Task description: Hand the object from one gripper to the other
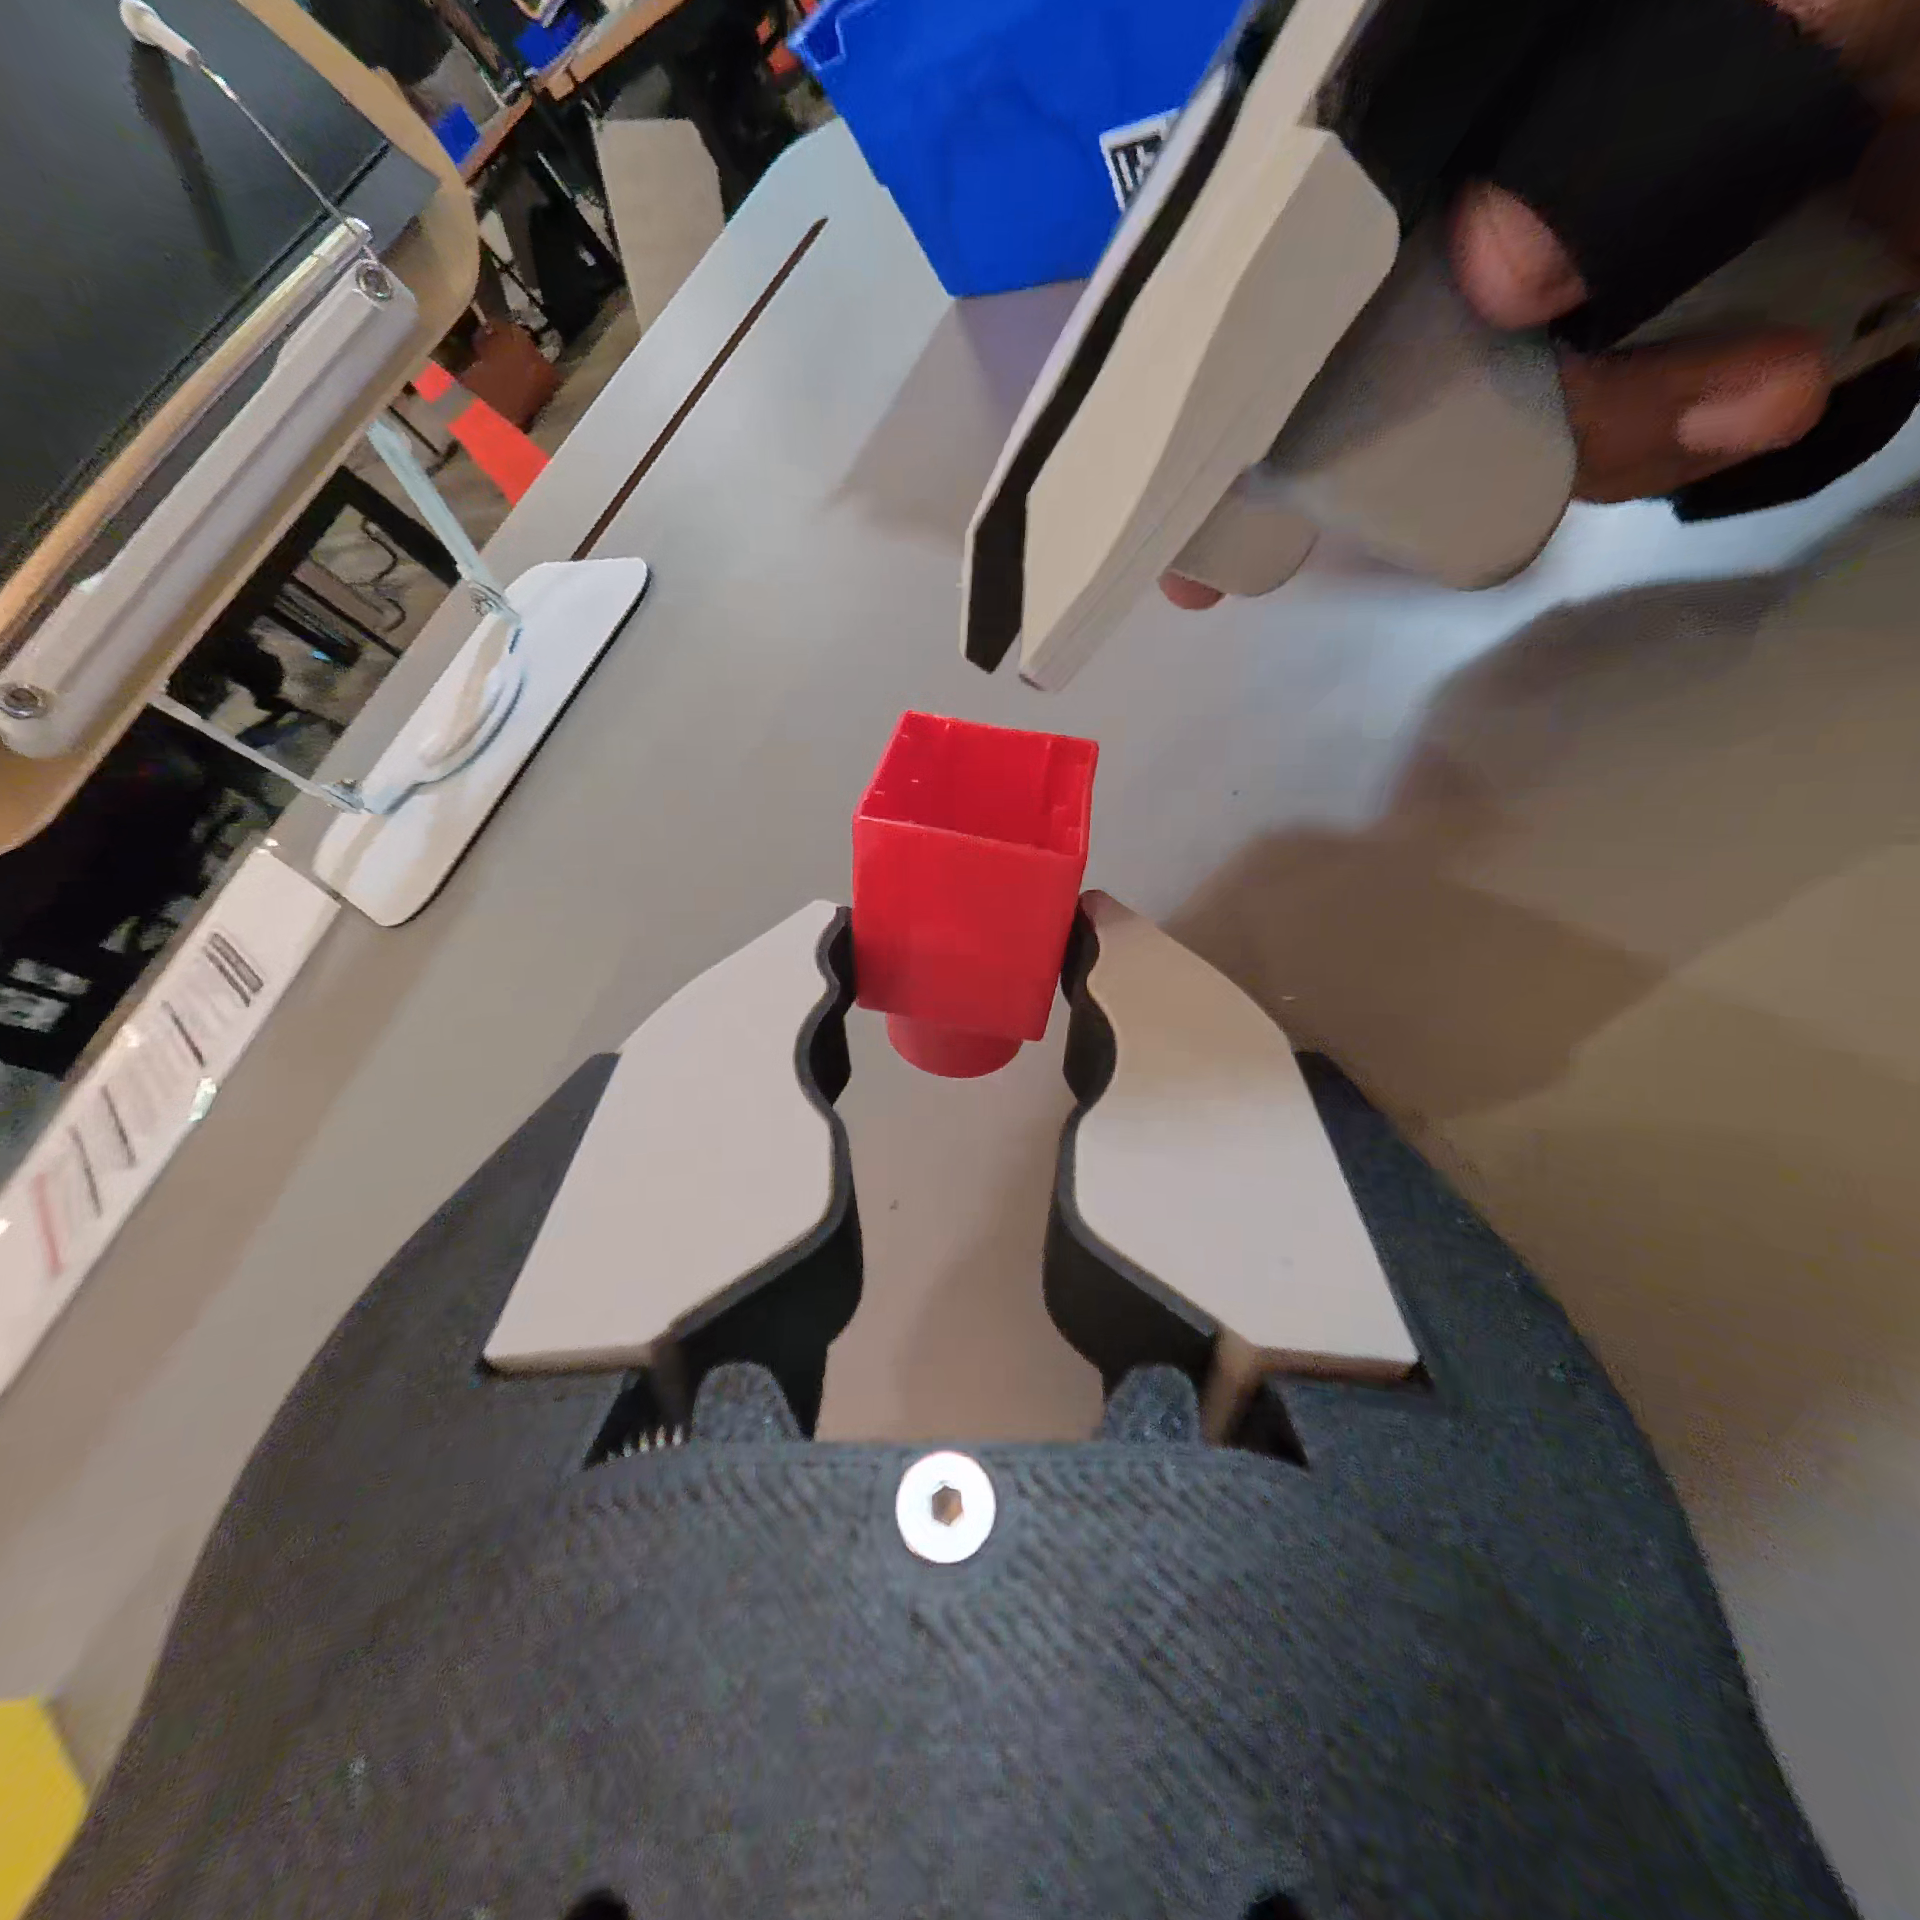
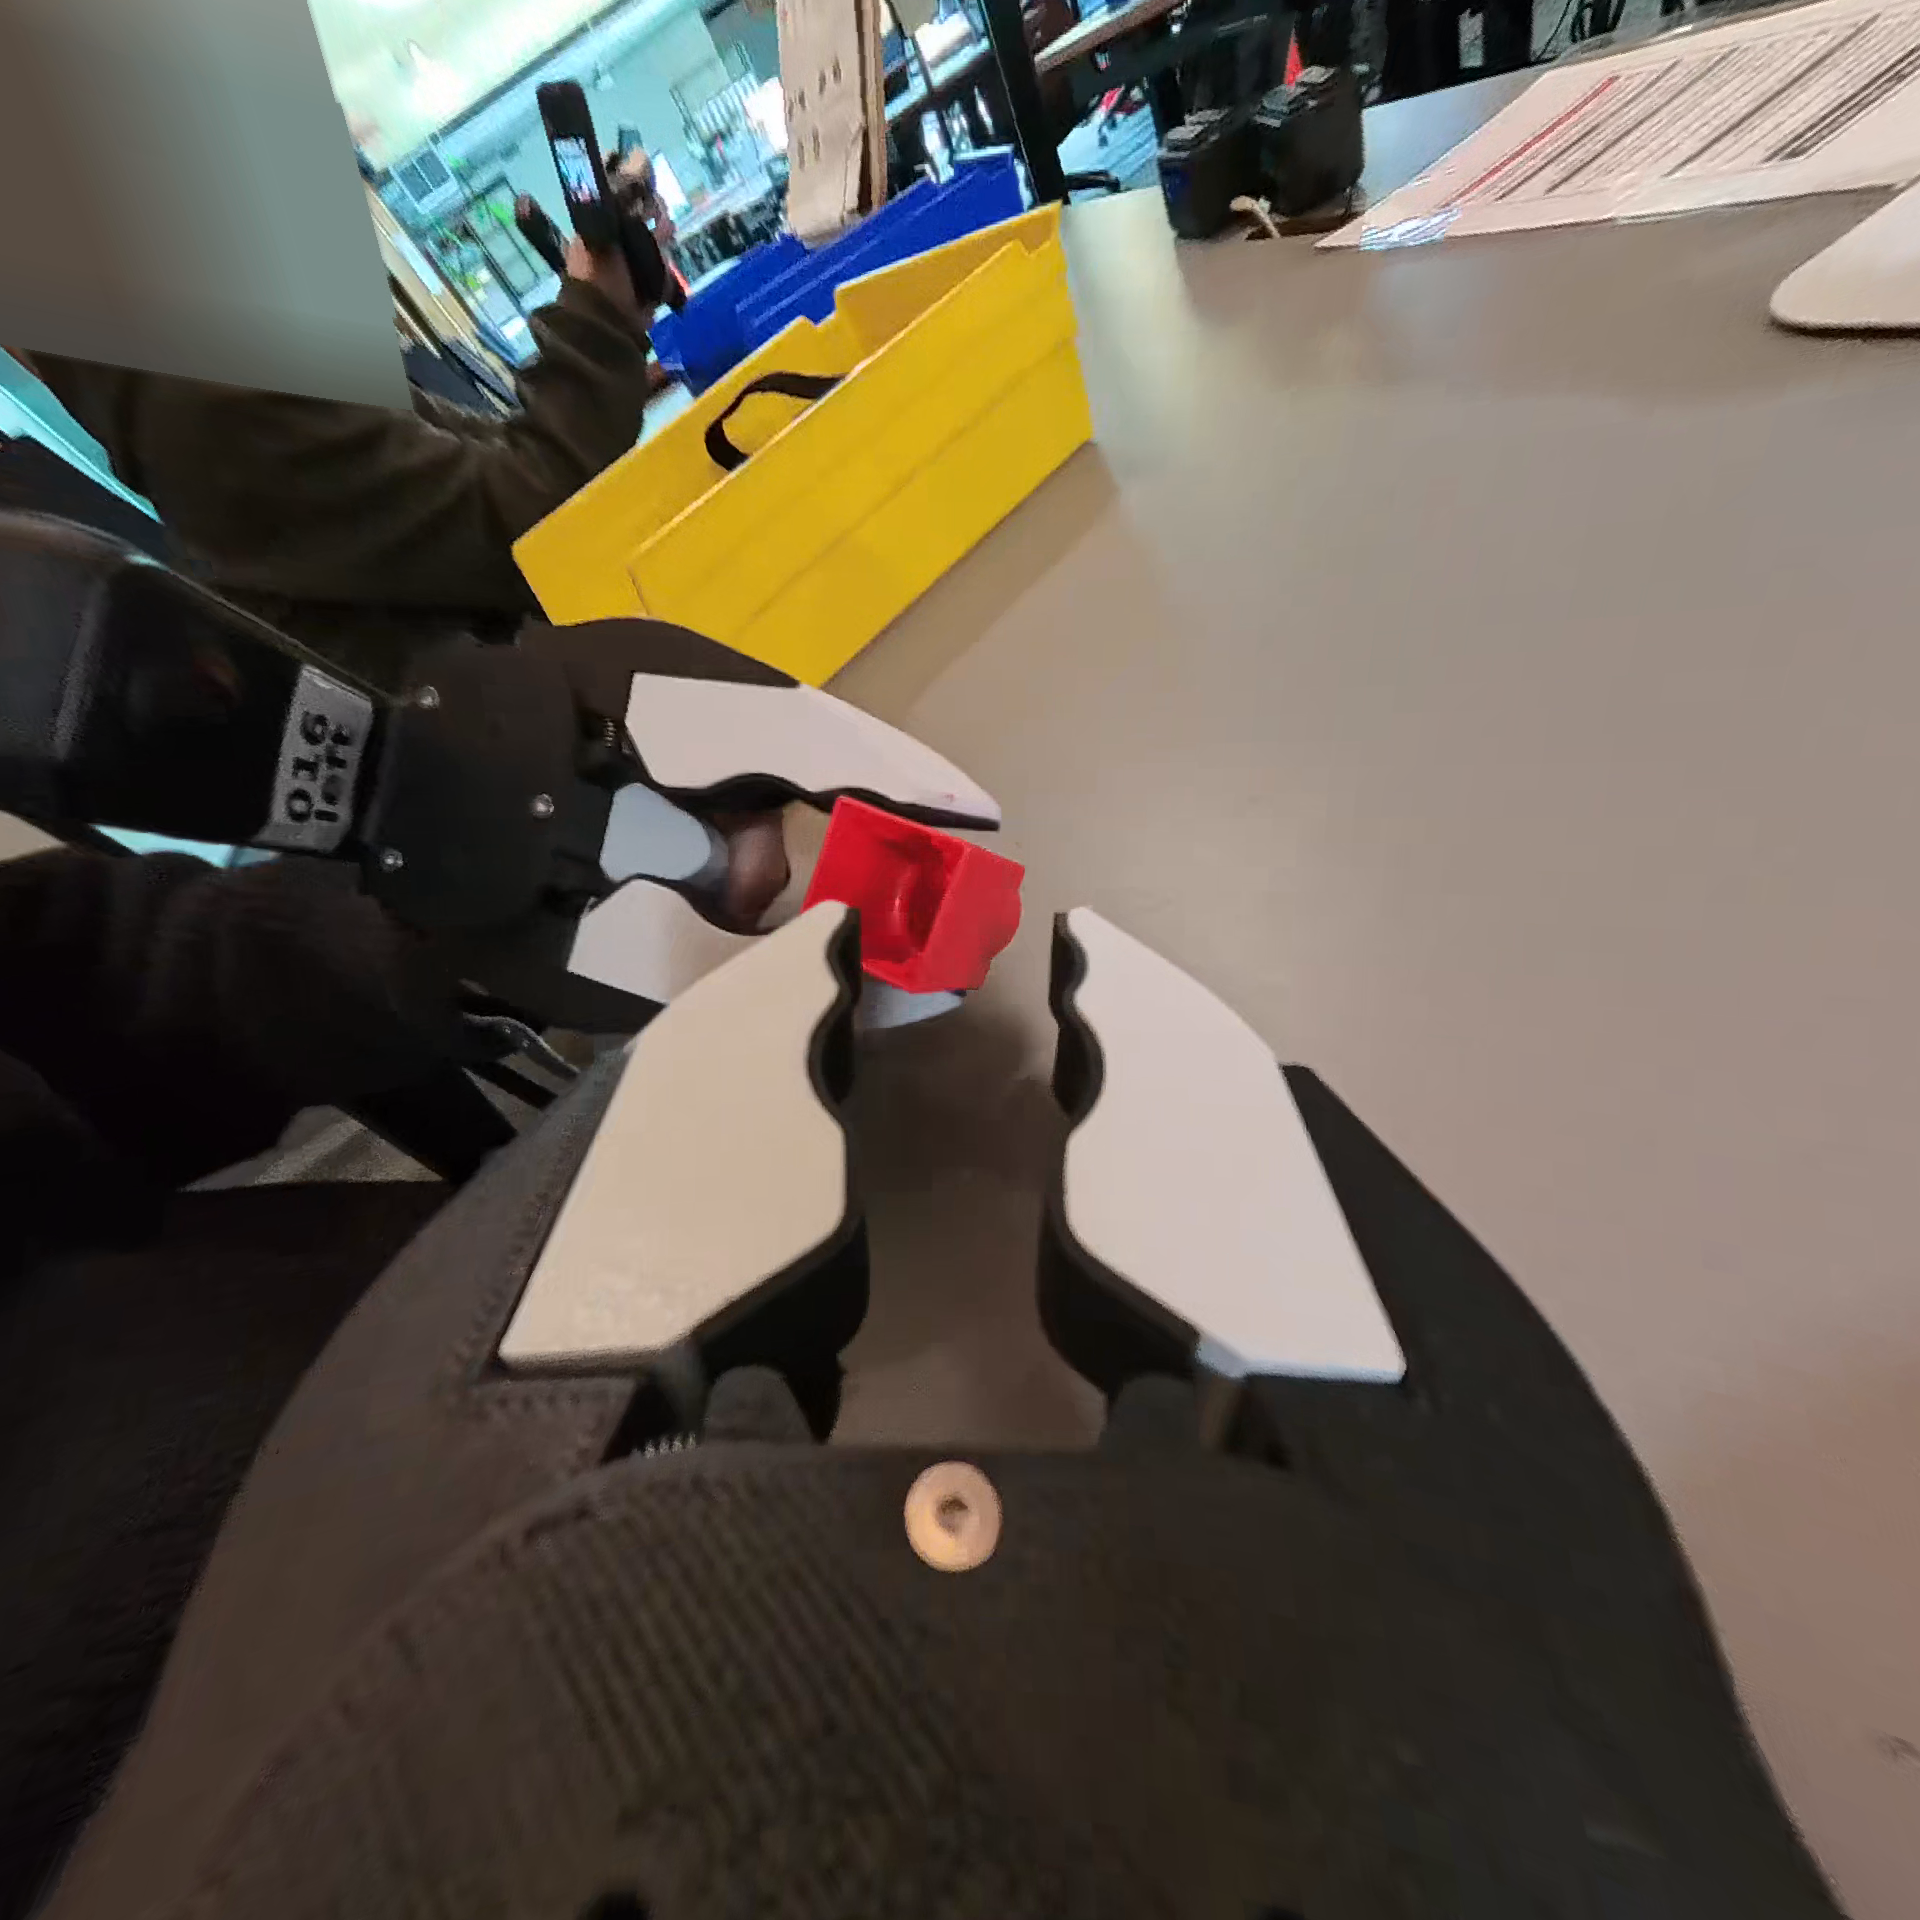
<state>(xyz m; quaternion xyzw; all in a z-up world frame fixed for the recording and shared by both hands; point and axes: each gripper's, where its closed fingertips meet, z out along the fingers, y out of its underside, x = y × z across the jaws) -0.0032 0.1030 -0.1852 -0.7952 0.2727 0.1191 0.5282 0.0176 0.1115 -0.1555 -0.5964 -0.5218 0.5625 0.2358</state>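
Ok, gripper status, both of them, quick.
Left gripper: shut on the red square cup.
Right gripper: open, holding nothing; the cup sits just beyond its fingertips.

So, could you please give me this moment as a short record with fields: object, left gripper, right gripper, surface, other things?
object: red square cup with round stub
left gripper: shut on the cup's sides
right gripper: open, empty, near the cup, not touching
surface: grey table, below the held cup
other things: yellow bin, blue bin, white monitor base
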